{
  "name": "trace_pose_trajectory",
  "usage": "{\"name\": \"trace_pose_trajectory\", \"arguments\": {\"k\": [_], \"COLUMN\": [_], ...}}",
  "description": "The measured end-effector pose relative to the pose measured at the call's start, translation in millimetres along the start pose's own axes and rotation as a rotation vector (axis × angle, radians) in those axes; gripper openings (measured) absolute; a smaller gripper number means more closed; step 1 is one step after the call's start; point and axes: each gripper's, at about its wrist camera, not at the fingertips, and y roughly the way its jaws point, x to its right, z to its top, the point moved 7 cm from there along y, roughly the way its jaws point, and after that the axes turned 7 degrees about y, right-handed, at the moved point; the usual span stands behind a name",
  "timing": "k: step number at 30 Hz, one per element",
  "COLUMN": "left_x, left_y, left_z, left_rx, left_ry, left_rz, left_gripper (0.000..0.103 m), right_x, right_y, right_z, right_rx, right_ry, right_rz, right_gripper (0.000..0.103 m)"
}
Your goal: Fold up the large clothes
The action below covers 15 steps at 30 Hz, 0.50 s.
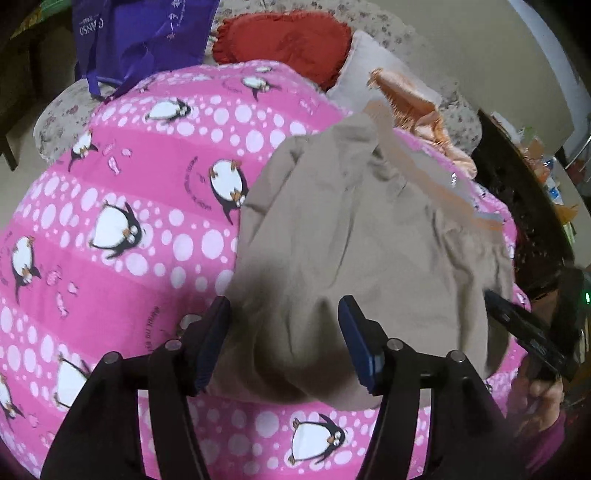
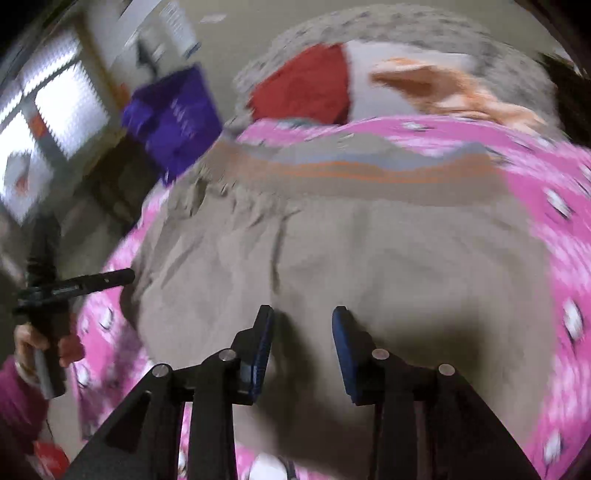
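Beige garment (image 1: 354, 251) lies spread across a pink penguin-print sheet (image 1: 140, 192), its far edge trimmed with a grey and orange striped band (image 2: 354, 166). From the left wrist camera, the left gripper (image 1: 284, 336) hangs over the near edge of the cloth with its 2 blue-padded fingers (image 1: 356, 332) spread wide and nothing caught between them; a soft hump of fabric rises in the gap, but the pads do not press on it. From the right wrist camera, the right gripper (image 2: 303, 343) hangs over the same garment, its jaws also parted, though by a narrower gap, and its dark shadow falls on the cloth just beneath. That view is blurred, so whether the fingertips touch the fabric cannot be told.

Each tool shows up in the other's view: the right one enters at the right edge of the left camera's view, its tip at the garment's side edge, and the left one sits at the left edge of the right camera's view, held in a hand (image 2: 48, 343) with a magenta sleeve.

Beyond the sheet lie a red heart-shaped cushion (image 1: 284, 40), a crumpled orange cloth (image 1: 417, 107) on a pale pillow (image 1: 365, 62), and a purple shopping bag (image 1: 140, 33). A dark table (image 1: 517, 192) stands to the right.
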Motion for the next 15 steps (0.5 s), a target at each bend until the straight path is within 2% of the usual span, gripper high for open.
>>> {"name": "trace_pose_trajectory", "arguments": {"k": [2, 5, 6, 9, 11, 13, 14, 15], "left_x": [-1.7, -5.5, -5.7, -8.7, -9.2, -9.4, -9.5, -8.8], "left_y": [10.5, 18.0, 17.8, 14.0, 13.4, 15.3, 16.2, 16.8], "left_z": [-4.4, -6.6, -5.5, 1.0, 3.0, 3.0, 2.7, 2.2], "left_rx": [-0.022, -0.044, -0.043, -0.03, -0.029, -0.035, -0.036, -0.037], "left_ry": [-0.007, -0.026, -0.027, -0.033, -0.034, -0.036, -0.038, -0.041], "left_rz": [0.027, 0.022, 0.024, 0.034, 0.031, 0.026, 0.025, 0.023], "left_gripper": [0.061, 0.063, 0.063, 0.064, 0.065, 0.065, 0.065, 0.065], "right_x": [0.8, 19.2, 25.0, 33.7, 29.5, 21.2, 18.3, 16.3], "right_y": [30.2, 60.2, 63.1, 56.5, 44.1, 21.7, 14.5, 10.5], "right_z": [14.2, 36.6, 44.8, 55.1, 55.0, 57.7, 61.5, 66.7], "right_rx": [-0.006, 0.017, 0.031, 0.045, 0.053, 0.097, 0.116, 0.129], "right_ry": [-0.022, 0.027, 0.062, 0.152, 0.171, 0.13, 0.102, 0.08], "right_rz": [-0.074, -0.153, -0.146, -0.082, -0.044, -0.01, -0.009, -0.02], "right_gripper": [0.029, 0.019, 0.015, 0.014, 0.022, 0.026, 0.031, 0.041]}}
